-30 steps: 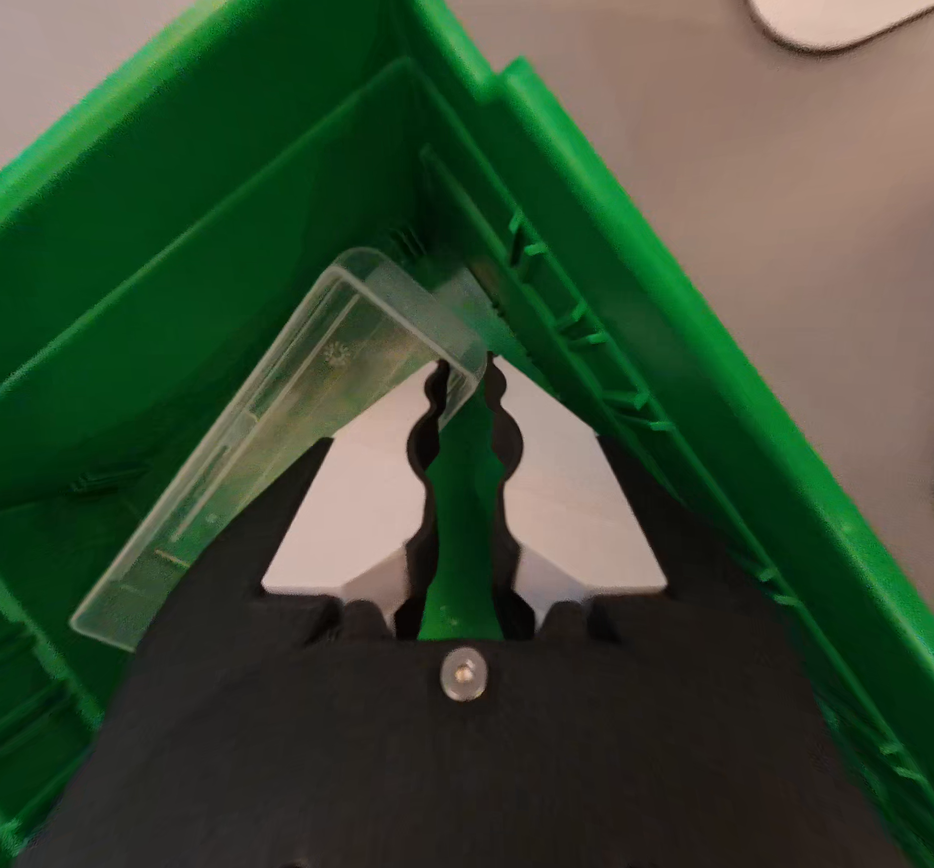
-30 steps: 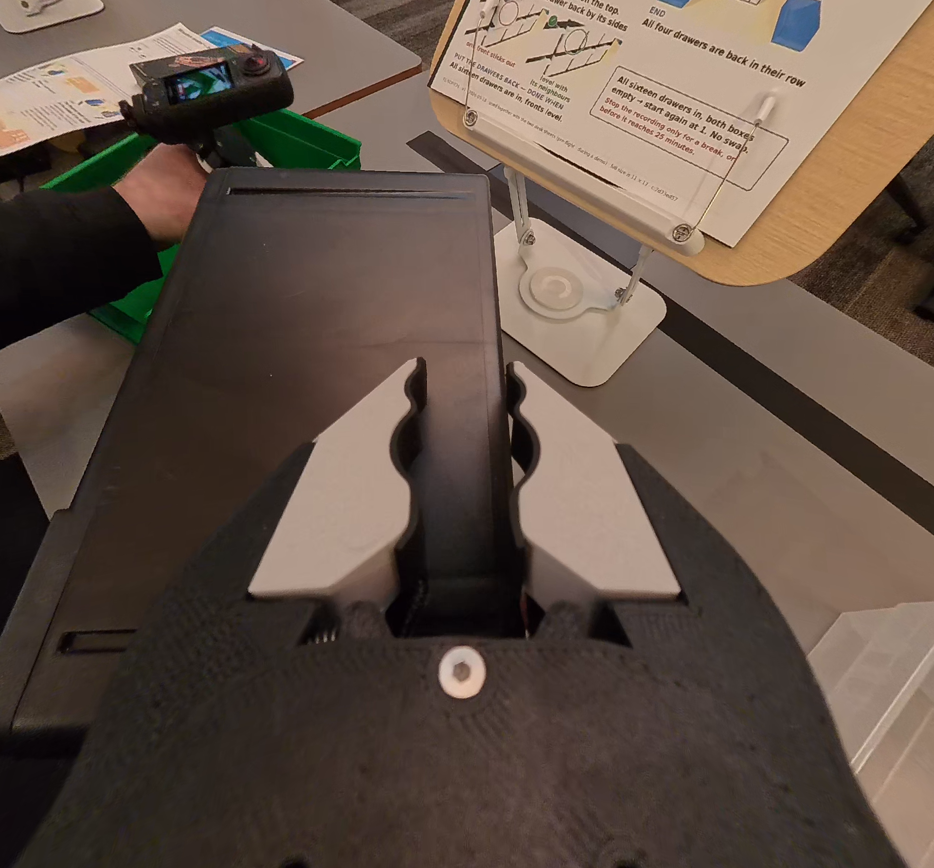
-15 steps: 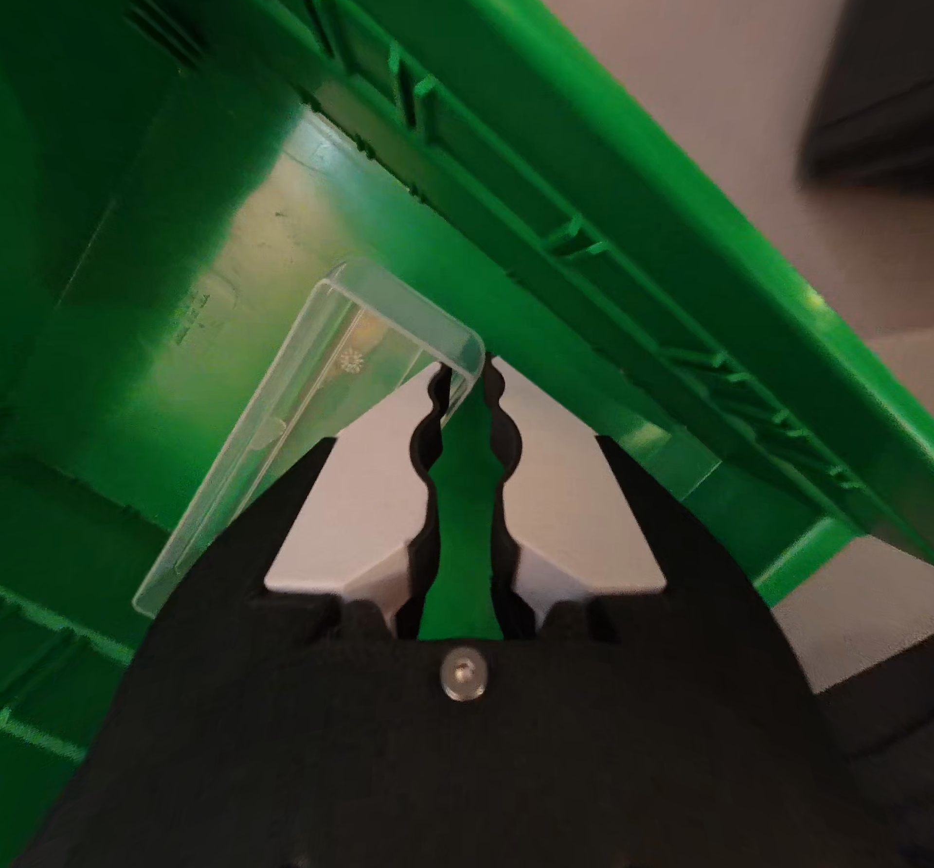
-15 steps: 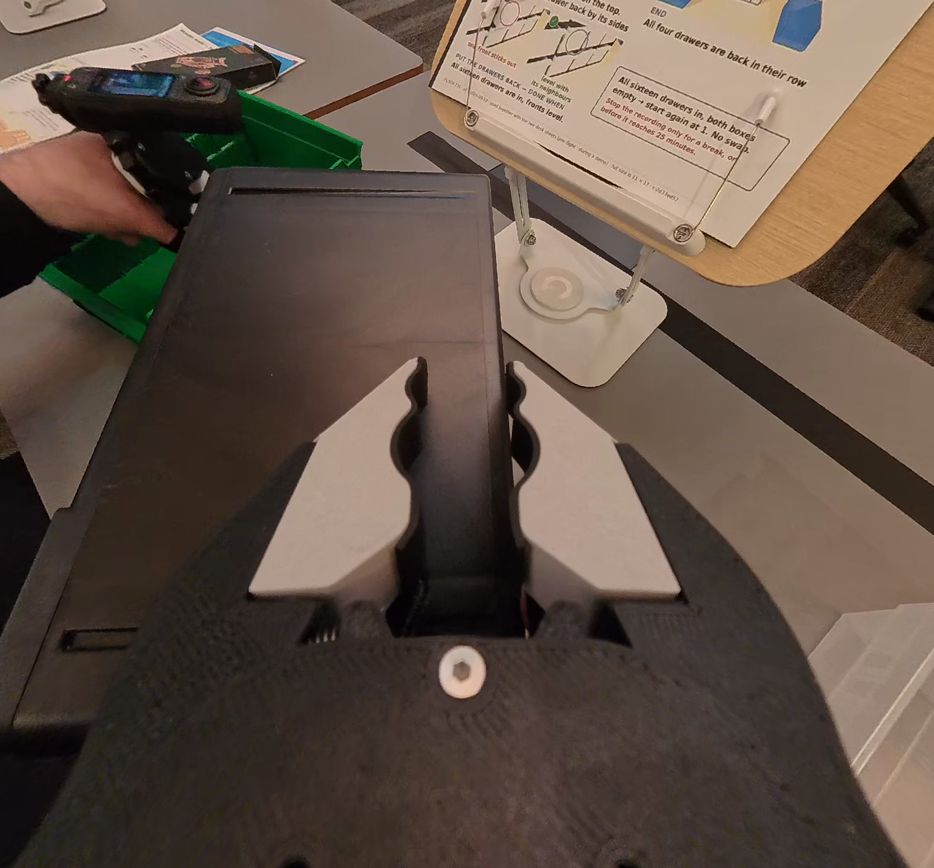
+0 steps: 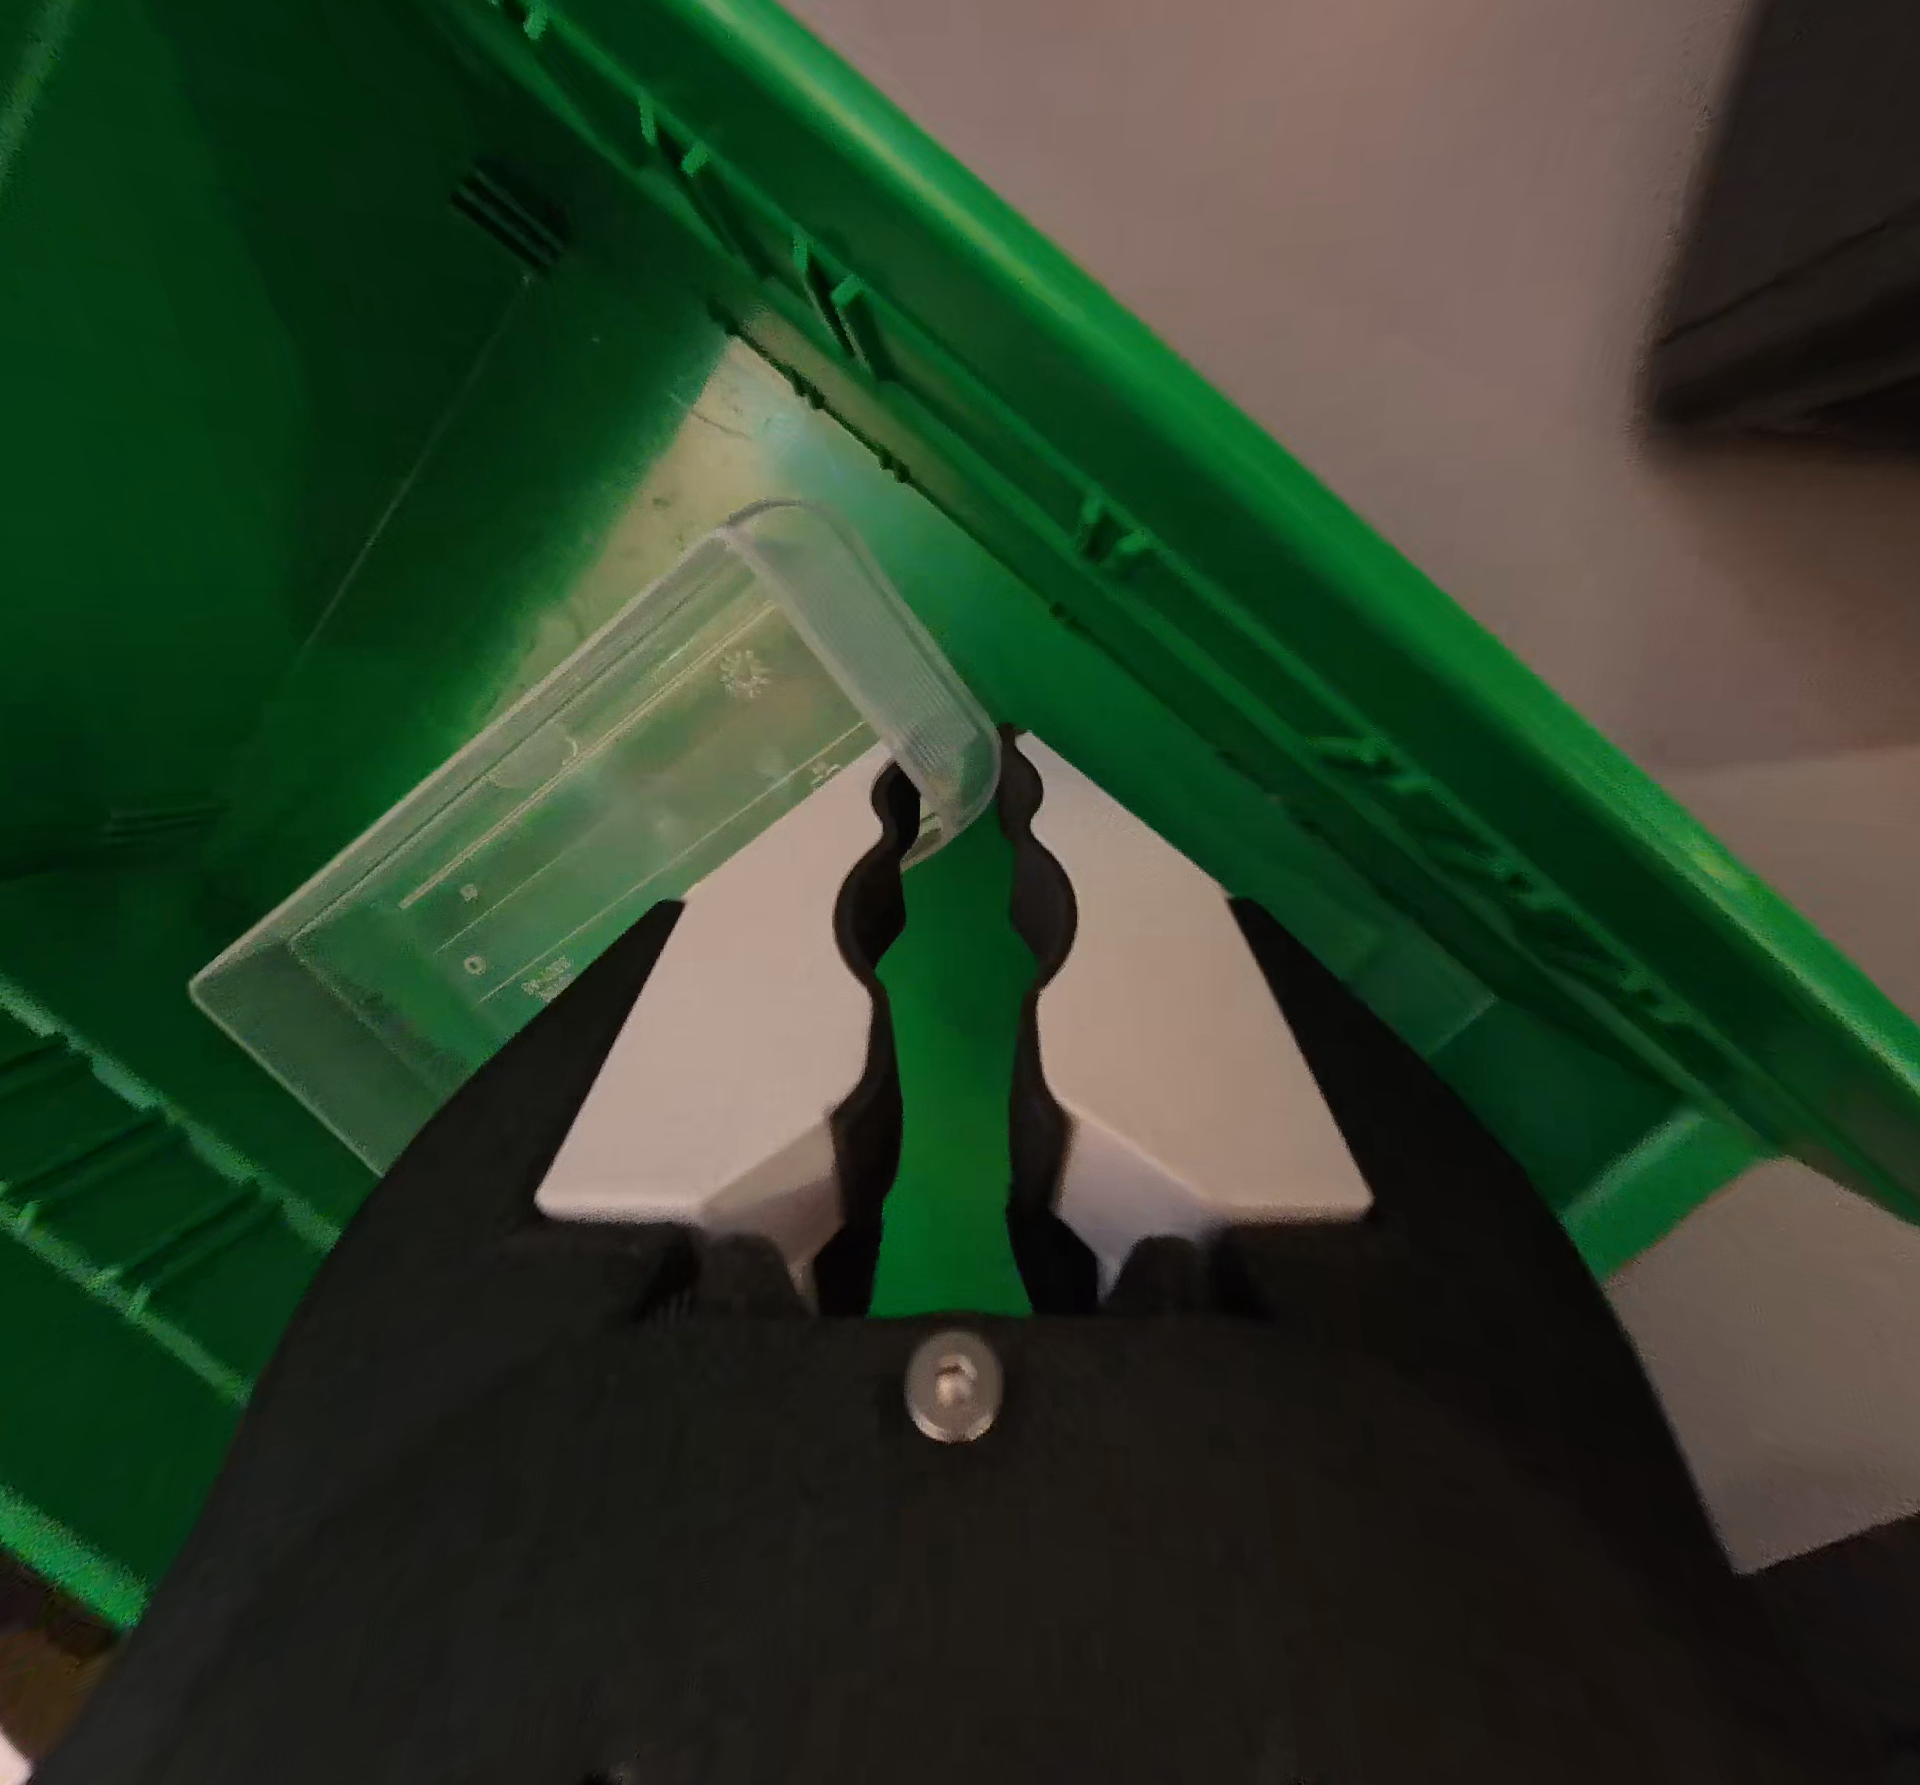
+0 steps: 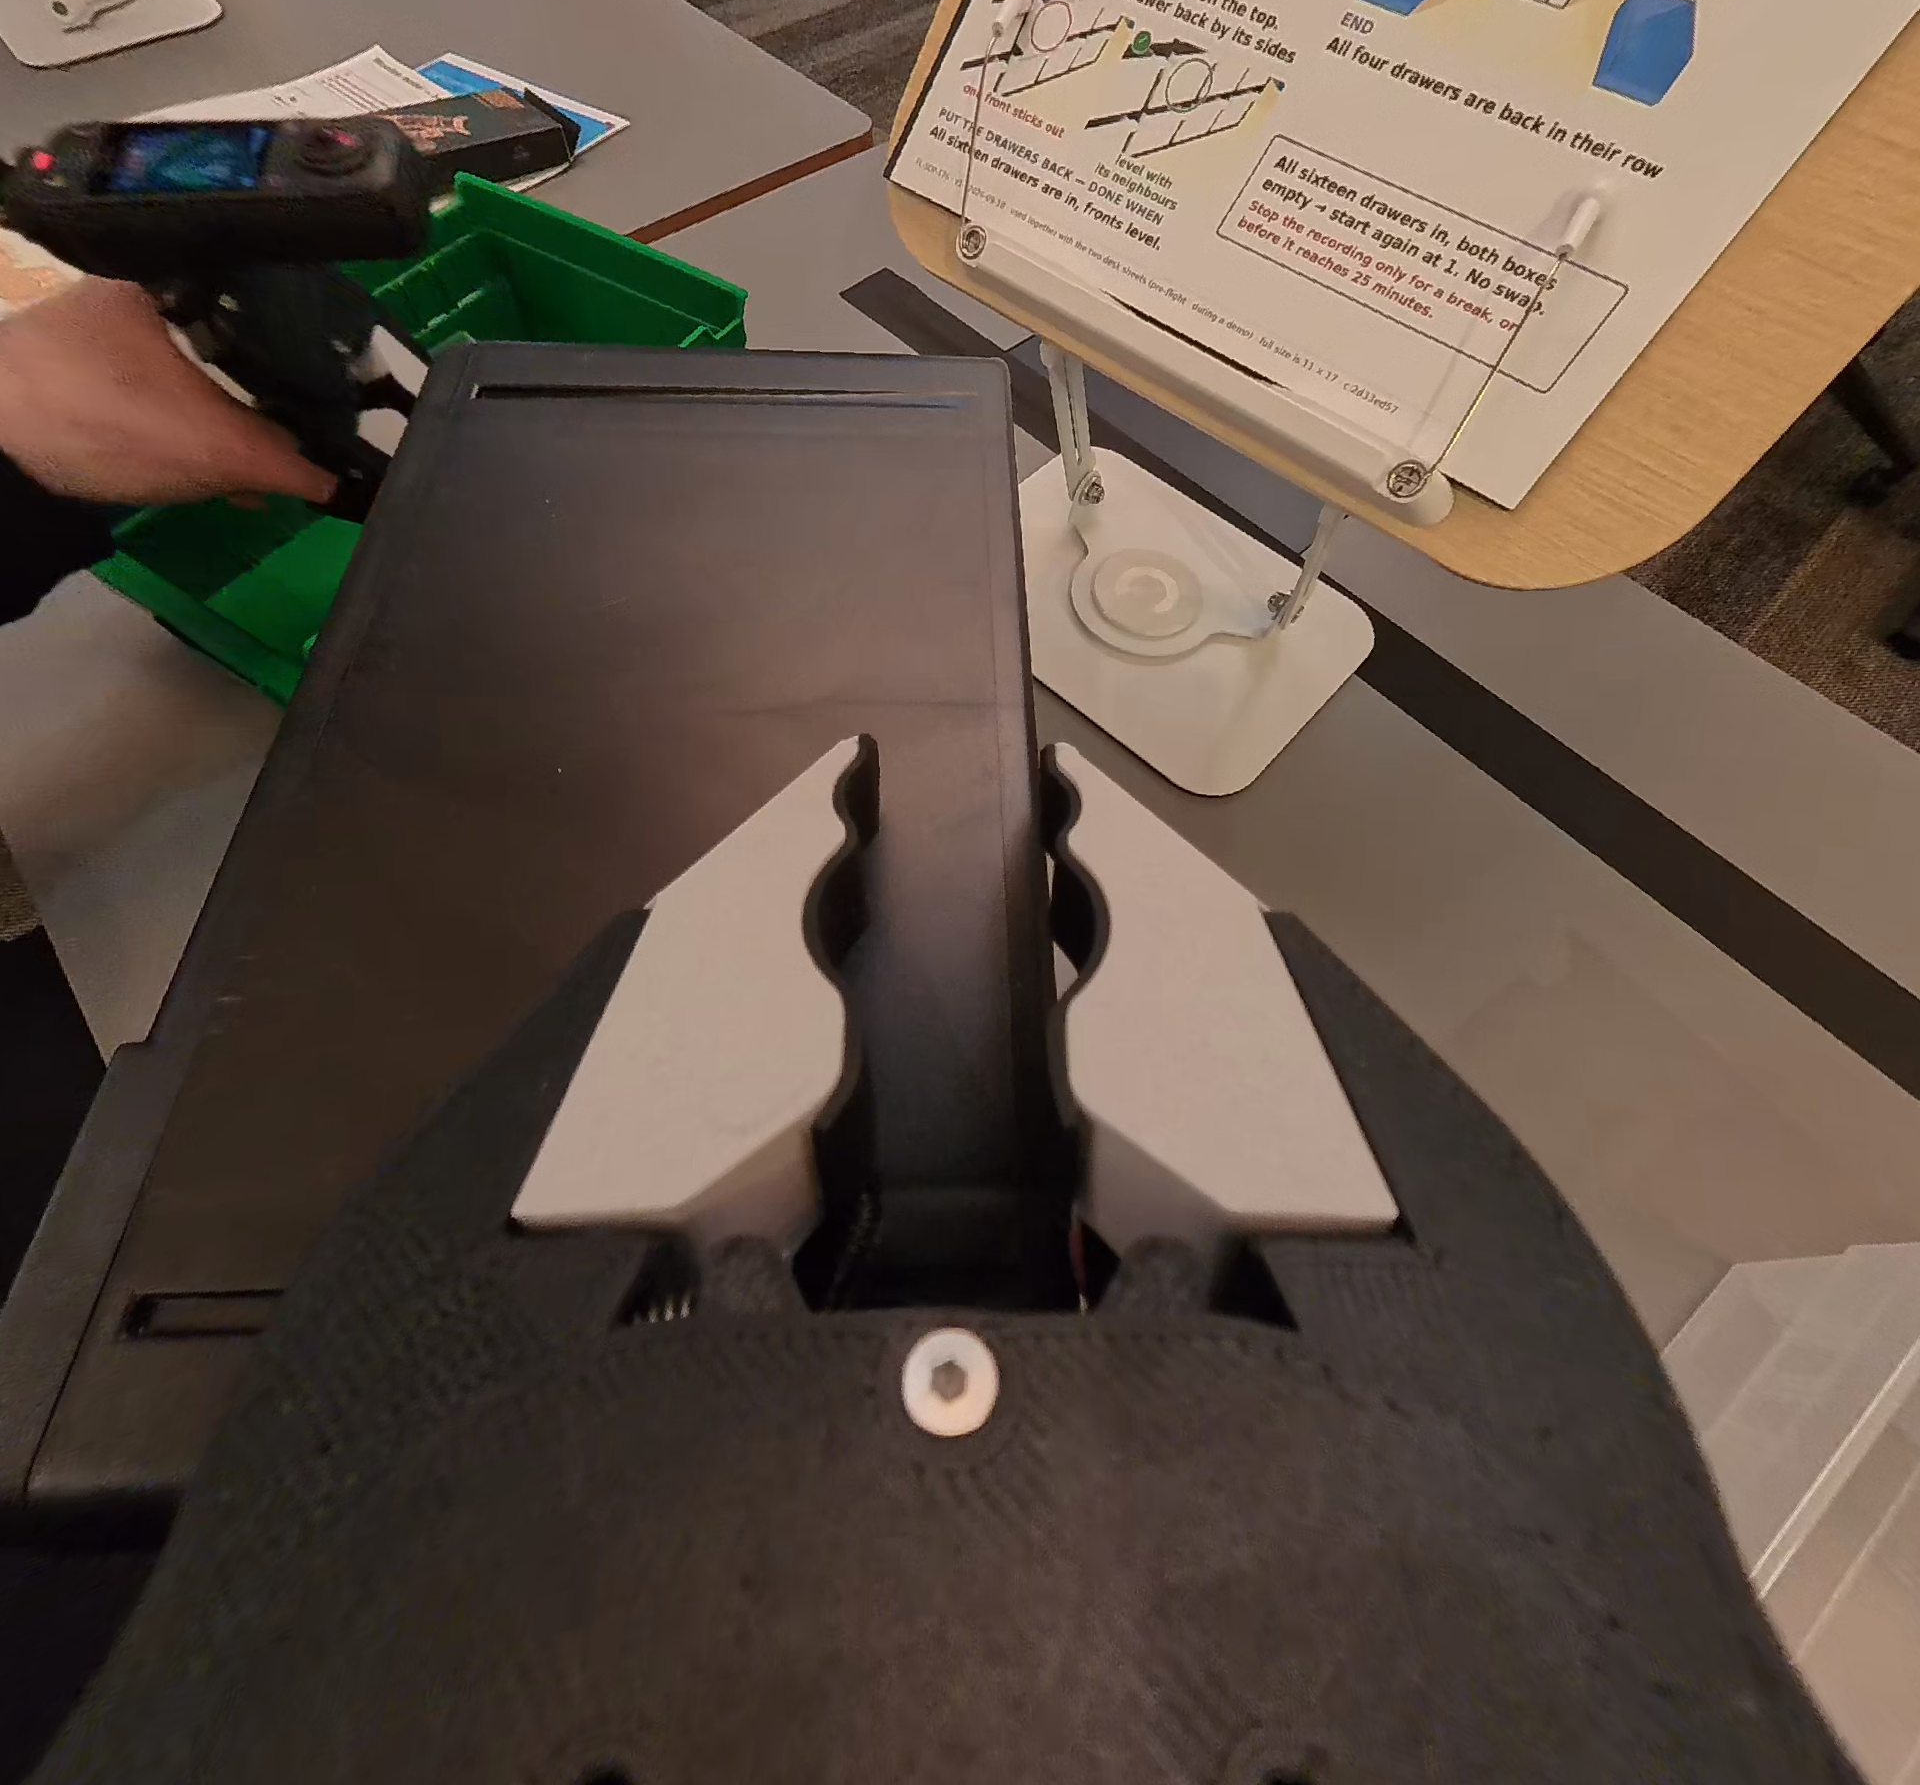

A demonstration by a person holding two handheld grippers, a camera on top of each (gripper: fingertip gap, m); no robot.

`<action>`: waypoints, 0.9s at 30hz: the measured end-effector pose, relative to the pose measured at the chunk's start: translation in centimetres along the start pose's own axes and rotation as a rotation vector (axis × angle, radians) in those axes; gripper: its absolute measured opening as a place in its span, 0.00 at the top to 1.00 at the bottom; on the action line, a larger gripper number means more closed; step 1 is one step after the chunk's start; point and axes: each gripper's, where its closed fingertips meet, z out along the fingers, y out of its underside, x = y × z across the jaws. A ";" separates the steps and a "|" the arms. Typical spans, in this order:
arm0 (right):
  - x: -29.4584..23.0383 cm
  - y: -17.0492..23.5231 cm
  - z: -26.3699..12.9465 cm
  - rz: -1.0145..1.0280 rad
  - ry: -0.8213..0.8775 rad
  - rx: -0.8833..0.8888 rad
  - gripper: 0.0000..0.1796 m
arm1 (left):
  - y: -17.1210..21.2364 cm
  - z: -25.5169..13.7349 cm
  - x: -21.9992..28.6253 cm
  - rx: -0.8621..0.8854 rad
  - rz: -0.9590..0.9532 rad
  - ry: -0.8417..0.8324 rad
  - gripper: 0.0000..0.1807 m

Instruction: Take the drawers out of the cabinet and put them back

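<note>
Drawer (image 5: 582,831): clear plastic, long and shallow, pinched at one end corner by left gripper (image 5: 956,779), jaws clenched on it, tilted inside green bin (image 5: 1143,405). Bin wall just beside. Right gripper (image 6: 956,769) parted, empty, over black cabinet (image 6: 623,696) top; grey table (image 6: 1455,904) beyond.

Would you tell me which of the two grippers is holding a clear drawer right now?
The left gripper, over the green bin, pinches the clear drawer by its end. The right gripper holds nothing, lying on the black cabinet.
</note>
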 end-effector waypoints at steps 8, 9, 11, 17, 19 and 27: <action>0.0 0.0 0.0 -0.001 0.000 0.001 0.84 | 0.1 -7.5 2.9 0.091 0.073 0.005 0.93; 0.0 0.0 0.0 0.000 -0.001 0.000 0.84 | -0.2 -8.8 3.4 0.110 0.084 0.001 0.93; 0.0 0.0 0.0 0.001 0.000 -0.001 0.84 | -0.9 -11.8 4.4 0.166 0.106 -0.010 0.93; 0.0 0.0 0.0 0.001 0.001 0.000 0.84 | -1.2 -18.4 11.5 0.292 0.302 0.038 0.93; 0.0 0.0 0.0 0.000 0.002 0.001 0.84 | -0.4 -18.9 15.1 0.291 0.428 0.084 0.93; 0.0 0.0 0.0 0.002 0.003 0.002 0.84 | 5.3 -15.8 26.6 0.153 0.782 0.284 0.93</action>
